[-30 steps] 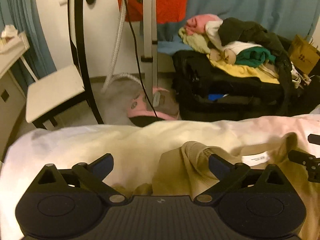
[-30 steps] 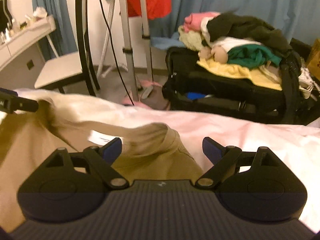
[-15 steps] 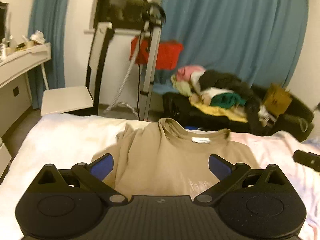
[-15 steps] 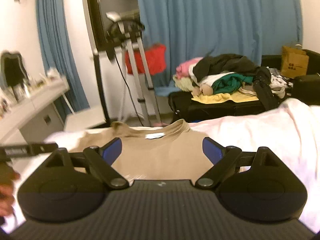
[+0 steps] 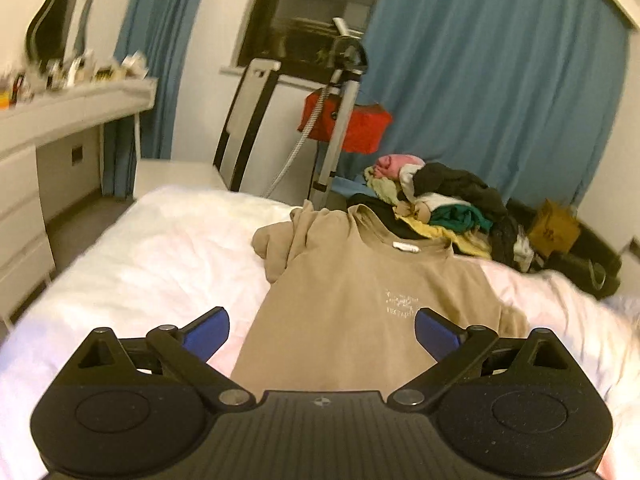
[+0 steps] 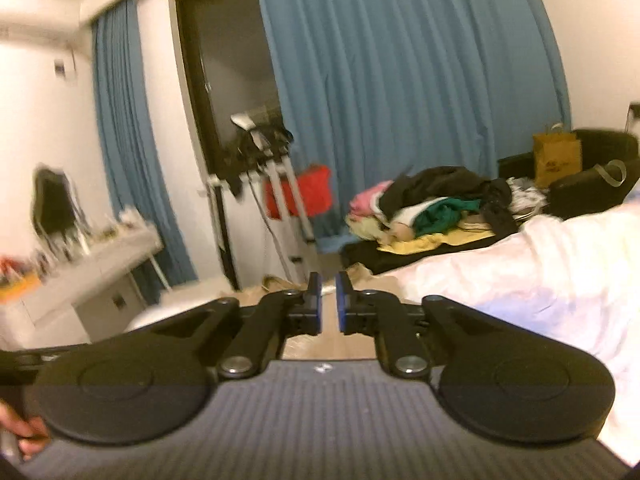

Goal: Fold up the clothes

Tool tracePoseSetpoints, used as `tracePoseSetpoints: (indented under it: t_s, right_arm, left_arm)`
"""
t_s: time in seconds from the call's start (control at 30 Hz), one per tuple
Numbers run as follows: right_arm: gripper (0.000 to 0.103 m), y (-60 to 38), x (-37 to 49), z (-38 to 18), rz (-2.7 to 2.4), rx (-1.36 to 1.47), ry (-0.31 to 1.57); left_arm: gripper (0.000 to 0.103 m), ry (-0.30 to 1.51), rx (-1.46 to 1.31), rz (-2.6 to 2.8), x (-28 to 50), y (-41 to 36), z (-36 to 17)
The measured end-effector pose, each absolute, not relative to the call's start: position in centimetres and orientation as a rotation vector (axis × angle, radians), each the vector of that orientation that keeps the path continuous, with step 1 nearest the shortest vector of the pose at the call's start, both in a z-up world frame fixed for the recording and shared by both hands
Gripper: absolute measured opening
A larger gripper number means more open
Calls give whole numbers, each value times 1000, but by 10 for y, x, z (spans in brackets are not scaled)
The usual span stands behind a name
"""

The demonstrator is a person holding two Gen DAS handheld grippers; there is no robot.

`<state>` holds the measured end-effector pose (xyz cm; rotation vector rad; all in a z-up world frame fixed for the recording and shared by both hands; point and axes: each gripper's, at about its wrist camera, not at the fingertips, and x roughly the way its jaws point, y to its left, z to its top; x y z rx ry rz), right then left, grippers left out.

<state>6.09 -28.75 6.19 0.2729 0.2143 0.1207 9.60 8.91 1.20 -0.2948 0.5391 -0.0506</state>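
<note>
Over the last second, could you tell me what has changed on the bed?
Both grippers pulled back from the tan T-shirt, which now lies spread on the white bed. The right gripper is closing, nothing visibly pinched. The left gripper stays open; the clothes pile is unchanged.

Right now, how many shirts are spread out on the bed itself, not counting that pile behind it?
1. A tan t-shirt lies front up on the white bed, collar toward the clothes pile, one sleeve bunched at its left. Anything under it would be hidden.
</note>
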Motion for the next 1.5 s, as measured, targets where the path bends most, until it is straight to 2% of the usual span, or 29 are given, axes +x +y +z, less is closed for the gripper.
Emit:
tracePoseSetpoints:
  t_s: [0.03,0.07,0.33,0.63,0.8,0.83,0.87,0.9,0.93,1.17,1.3,1.37,1.4,1.43,1.47,1.5]
  right_arm:
    - [90,-290,62,57,135,291,208]
    - [103,-293,64,52,145,304,202]
    - [103,-289,108,1,164,315,240]
    - [103,-276,164,-57,145,309,357]
    - [103,-271,191,-85,143,329,426]
    - [103,-269,196,-89,148,338,438]
    - [103,-267,200,-92,153,344,449]
    - [103,-266,203,-94,159,347,454]
    - [103,-264,204,-96,164,349,460]
    - [103,-263,195,-94,176,350,469]
    - [103,-262,189,-88,167,349,467]
    - [103,-261,187,-85,167,336,463]
    - [103,-260,185,-83,167,330,461]
    - [103,-259,184,-82,169,325,459]
    - [103,-259,184,-81,170,321,458]
    - [103,-258,184,-81,170,316,460]
  left_arm:
    - [99,542,-332,-46,101,96,10]
    - [99,544,-374,-39,108,105,7]
    - [92,563,-678,28,196,165,-37]
    - [68,585,-824,78,323,174,-94]
    - [49,630,-795,15,365,173,-105]
    - [39,642,-784,2,372,172,-107]
    - [23,653,-767,-8,376,172,-107]
    - [11,665,-745,-15,377,171,-106]
    - [6,664,-731,-22,376,172,-103]
    - [5,415,-675,84,306,205,-65]
    - [6,485,-608,159,279,223,-79]
    - [9,517,-659,128,272,236,-90]
    - [12,523,-701,106,269,244,-93]
    - [22,518,-739,94,267,253,-94]
    - [40,506,-774,86,266,261,-95]
    - [47,489,-798,73,266,268,-94]
